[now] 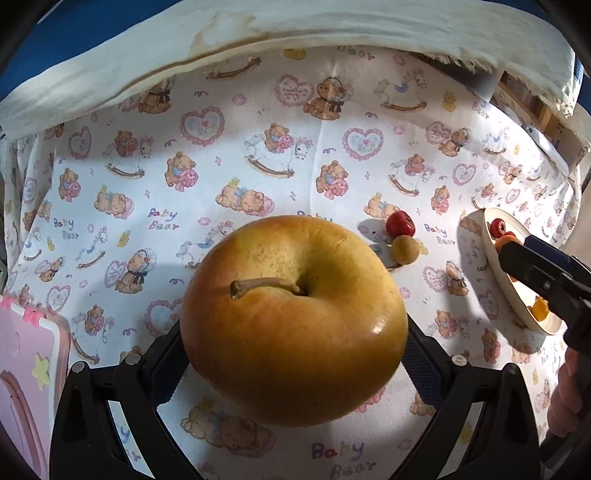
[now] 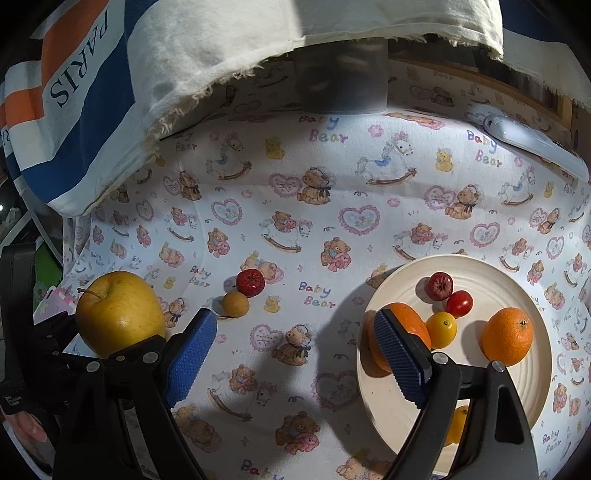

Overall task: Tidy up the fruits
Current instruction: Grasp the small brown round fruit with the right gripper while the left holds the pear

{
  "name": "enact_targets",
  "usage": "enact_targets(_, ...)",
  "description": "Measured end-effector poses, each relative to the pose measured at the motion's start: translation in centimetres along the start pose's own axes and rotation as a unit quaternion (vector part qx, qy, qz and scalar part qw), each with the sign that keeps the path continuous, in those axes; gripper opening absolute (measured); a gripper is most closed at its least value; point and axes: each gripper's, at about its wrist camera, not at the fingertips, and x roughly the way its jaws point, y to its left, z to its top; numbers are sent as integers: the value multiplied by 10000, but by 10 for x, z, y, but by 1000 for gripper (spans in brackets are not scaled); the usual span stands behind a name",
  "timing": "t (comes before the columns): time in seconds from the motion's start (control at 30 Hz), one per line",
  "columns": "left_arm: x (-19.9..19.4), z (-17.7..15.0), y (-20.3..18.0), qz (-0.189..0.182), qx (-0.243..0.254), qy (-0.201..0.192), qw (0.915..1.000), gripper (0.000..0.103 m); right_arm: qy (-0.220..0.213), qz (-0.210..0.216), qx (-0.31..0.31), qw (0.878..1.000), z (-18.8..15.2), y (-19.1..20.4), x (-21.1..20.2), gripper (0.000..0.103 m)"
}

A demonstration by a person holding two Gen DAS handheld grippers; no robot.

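A big yellow apple (image 1: pixel 295 317) with a brown stem fills the left wrist view, and my left gripper (image 1: pixel 295 332) is shut on it, a pad against each side, just above the bear-print cloth. The right wrist view shows the same apple (image 2: pixel 120 314) at far left. My right gripper (image 2: pixel 291 332) stands open with nothing between its fingers, hovering over the cloth by the left rim of a white plate (image 2: pixel 461 262). The plate holds two oranges (image 2: pixel 508 336), a yellow fruit (image 2: pixel 441 328), a red tomato (image 2: pixel 459 302) and a dark red fruit (image 2: pixel 439 286). A small red fruit (image 2: pixel 250 282) and a brown one (image 2: pixel 235 303) lie on the cloth.
A pink box (image 1: pixel 29 369) stands at the left edge. Cream fabric (image 1: pixel 295 29) and a striped "PARIS" bag (image 2: pixel 74 92) hang over the back. A dark container (image 2: pixel 340 81) and a white device (image 2: pixel 532 144) sit at the far side.
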Motion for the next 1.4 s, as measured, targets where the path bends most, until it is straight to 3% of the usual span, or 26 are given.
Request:
enact_targets(0.1,0,-1,-5,32,118,-171,9998,90,11,5,6,10000,-1,0,1,88)
enact_targets(0.3,-8,-4,-6,154,116,-286,9994,89,38,-7,51,10000,-3,-3,0,88)
enact_targets(0.43,-41,-4,-18,339,475,-950,9938,89,40,-30,17,10000,-2,-1,-1,88)
enact_targets(0.67,-94,1,-17,252,481,-1683,9842,89,79,43,-203,9998,2,15,4,88)
enact_targets(0.93,-93,5,3,130,167,-1717,9849,89,226,270,-290,9990,4,34,26,87)
enact_targets(1.1,-82,5,15,178,-58,-1664,9859,89,411,378,-585,9967,5,49,44,75)
enact_targets(1.4,-70,5,25,137,-237,-1468,9888,89,754,316,-595,9949,6,54,75,43)
